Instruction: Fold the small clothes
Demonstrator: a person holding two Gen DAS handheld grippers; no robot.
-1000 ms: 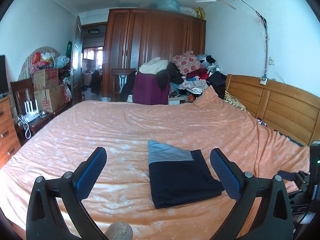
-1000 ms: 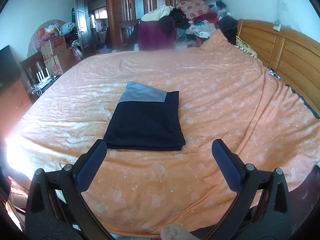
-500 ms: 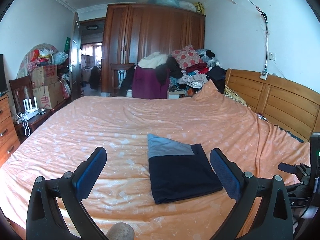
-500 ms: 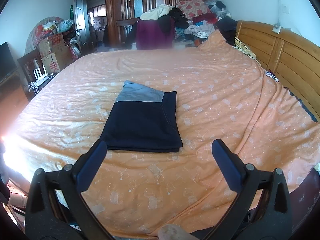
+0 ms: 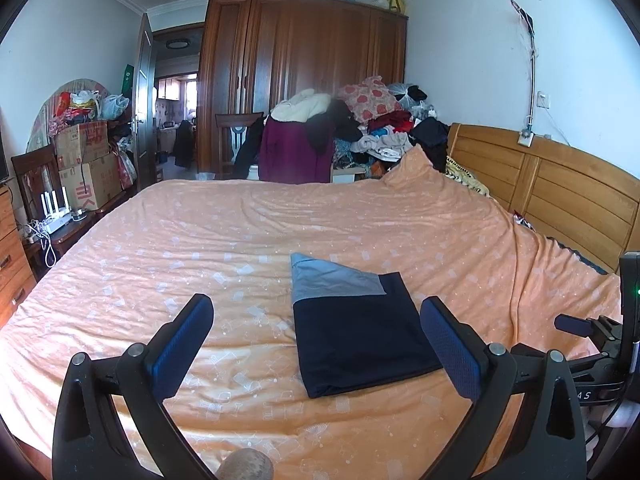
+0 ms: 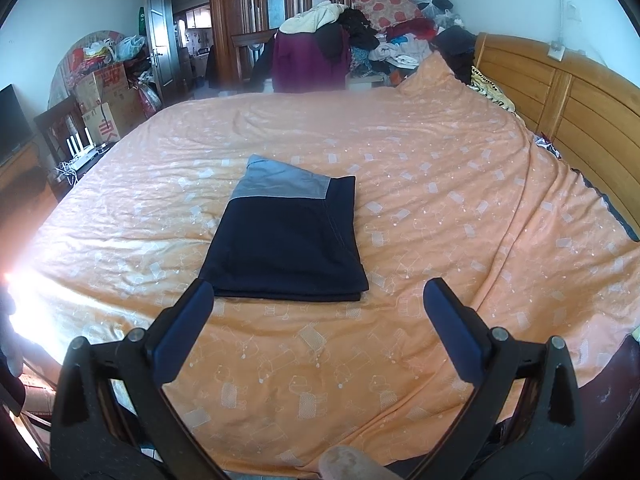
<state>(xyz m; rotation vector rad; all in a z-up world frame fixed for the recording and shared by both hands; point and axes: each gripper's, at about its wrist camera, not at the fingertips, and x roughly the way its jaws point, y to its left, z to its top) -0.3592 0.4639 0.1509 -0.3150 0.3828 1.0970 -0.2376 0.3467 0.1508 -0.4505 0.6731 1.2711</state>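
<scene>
A folded garment, dark navy with a grey-blue band at its far end, lies flat on the orange bedspread. My left gripper hangs open above the near part of the bed, with the garment ahead between its blue-padded fingers and nearer the right one. My right gripper is open too, held back from the garment's near edge and holding nothing. Part of the right gripper's body shows at the right edge of the left wrist view.
A wooden headboard runs along the bed's right side. Behind the bed stand a dark wardrobe and a heap of clothes. Cardboard boxes, a chair and a drawer unit crowd the left wall.
Both grippers have drawn back and risen slightly, staying open. The folded garment has not moved on the bed.
</scene>
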